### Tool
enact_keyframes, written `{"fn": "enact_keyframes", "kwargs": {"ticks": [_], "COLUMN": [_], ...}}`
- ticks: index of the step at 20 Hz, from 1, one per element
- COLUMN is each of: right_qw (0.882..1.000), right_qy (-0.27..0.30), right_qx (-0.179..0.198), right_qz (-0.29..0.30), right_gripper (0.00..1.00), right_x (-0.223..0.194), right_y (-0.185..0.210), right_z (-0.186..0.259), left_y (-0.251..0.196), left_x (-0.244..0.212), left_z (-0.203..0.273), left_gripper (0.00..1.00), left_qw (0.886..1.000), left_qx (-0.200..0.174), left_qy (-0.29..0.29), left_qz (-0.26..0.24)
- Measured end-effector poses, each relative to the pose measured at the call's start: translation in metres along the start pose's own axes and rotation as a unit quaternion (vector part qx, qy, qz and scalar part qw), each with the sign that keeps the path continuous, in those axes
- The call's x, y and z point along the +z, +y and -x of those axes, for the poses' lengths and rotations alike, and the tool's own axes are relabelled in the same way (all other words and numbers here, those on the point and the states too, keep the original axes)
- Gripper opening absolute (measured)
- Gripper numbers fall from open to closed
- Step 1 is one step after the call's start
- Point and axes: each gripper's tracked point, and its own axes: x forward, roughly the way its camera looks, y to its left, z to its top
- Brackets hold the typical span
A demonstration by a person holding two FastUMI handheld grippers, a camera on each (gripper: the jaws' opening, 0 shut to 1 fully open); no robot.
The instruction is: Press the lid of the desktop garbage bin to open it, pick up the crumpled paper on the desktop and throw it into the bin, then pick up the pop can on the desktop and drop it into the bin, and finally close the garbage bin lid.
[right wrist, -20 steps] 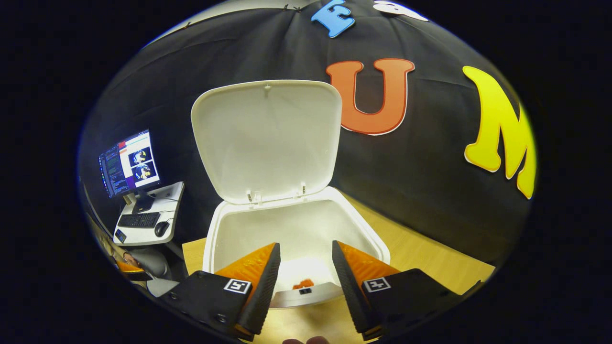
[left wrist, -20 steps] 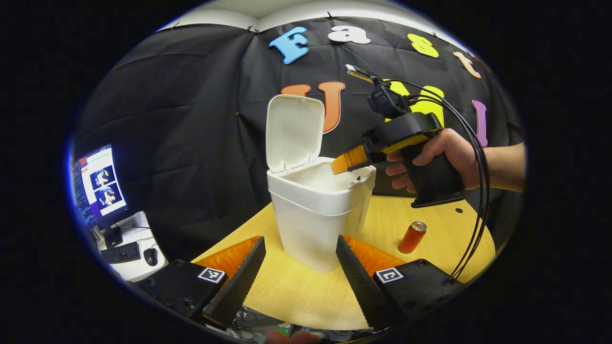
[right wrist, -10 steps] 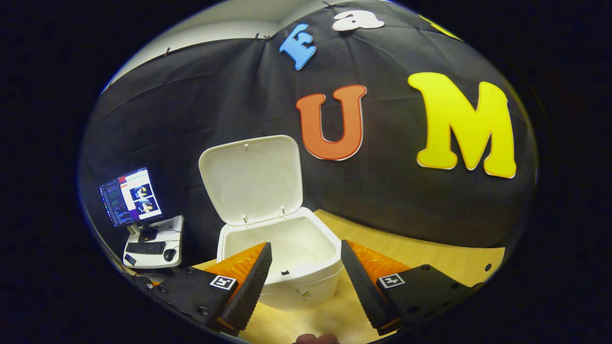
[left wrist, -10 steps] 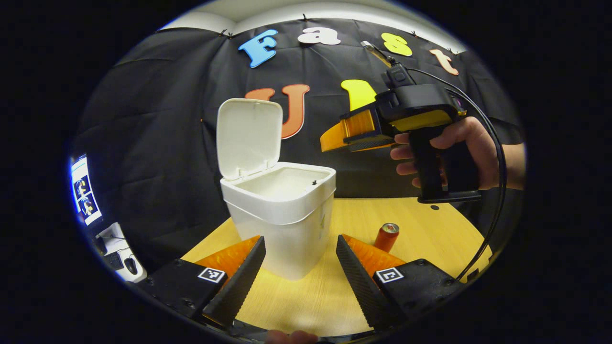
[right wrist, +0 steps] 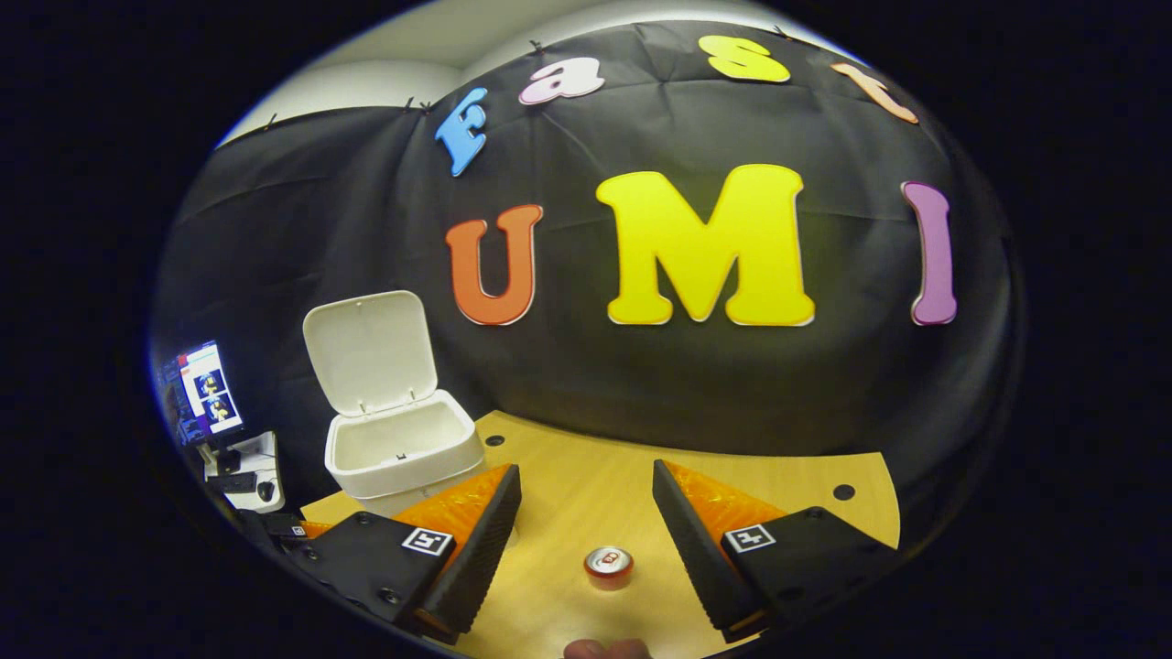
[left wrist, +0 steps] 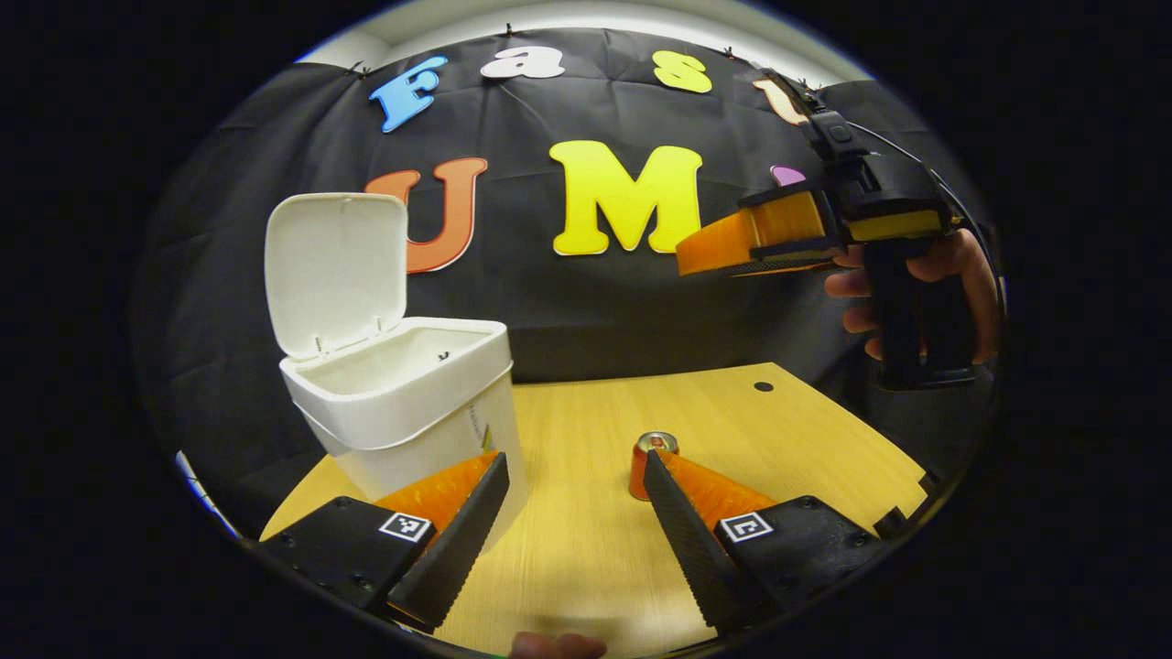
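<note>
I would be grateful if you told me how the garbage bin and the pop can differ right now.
The garbage bin is white and boxy; the pop can is orange-red and round. The garbage bin is far larger than the pop can. The bin's lid stands swung up, leaving it open, while the can's top looks closed. Both stand upright on the wooden table, apart from each other.

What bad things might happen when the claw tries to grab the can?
1. The pop can stands upright on the table; a claw finger bumping it on the way down could tip it and send it rolling.
2. The right claw is high above the can, open; squeezing too near the top might let it slip.
3. The lid stands open on the bin; a careless swing could knock it shut.
</note>
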Motion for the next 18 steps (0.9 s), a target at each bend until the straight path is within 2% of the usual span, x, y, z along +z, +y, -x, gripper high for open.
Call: {"fn": "enact_keyframes", "kwargs": {"ticks": [1,3,6,9,13,18], "right_qw": [1.000,0.998,0.996,0.992,0.986,0.980], "right_qy": [-0.005,-0.009,0.007,0.025,0.044,0.081], "right_qx": [-0.017,-0.052,-0.080,-0.126,-0.161,-0.179], "right_qz": [0.002,0.024,0.023,0.017,-0.006,-0.007], "right_gripper": [0.89,0.92,0.92,0.92,0.92,0.92], "right_x": [-0.005,-0.017,-0.035,-0.059,-0.078,-0.114], "right_y": [-0.014,-0.043,-0.067,-0.102,-0.130,-0.154], "right_z": [0.009,0.028,0.062,0.083,0.099,0.115], "left_y": [-0.013,-0.025,-0.041,-0.060,-0.073,-0.079], "left_x": [-0.001,-0.011,-0.027,-0.043,-0.075,-0.112], "left_z": [-0.007,-0.017,-0.037,-0.062,-0.093,-0.128], "left_gripper": [0.98,0.98,0.98,0.99,0.99,0.99], "left_qw": [1.000,0.999,0.999,0.998,0.998,0.997], "left_qx": [-0.022,-0.038,-0.050,-0.061,-0.064,-0.057], "left_qy": [-0.007,-0.008,-0.003,0.003,0.025,0.043], "left_qz": [-0.003,-0.012,-0.014,-0.012,-0.008,0.000]}}
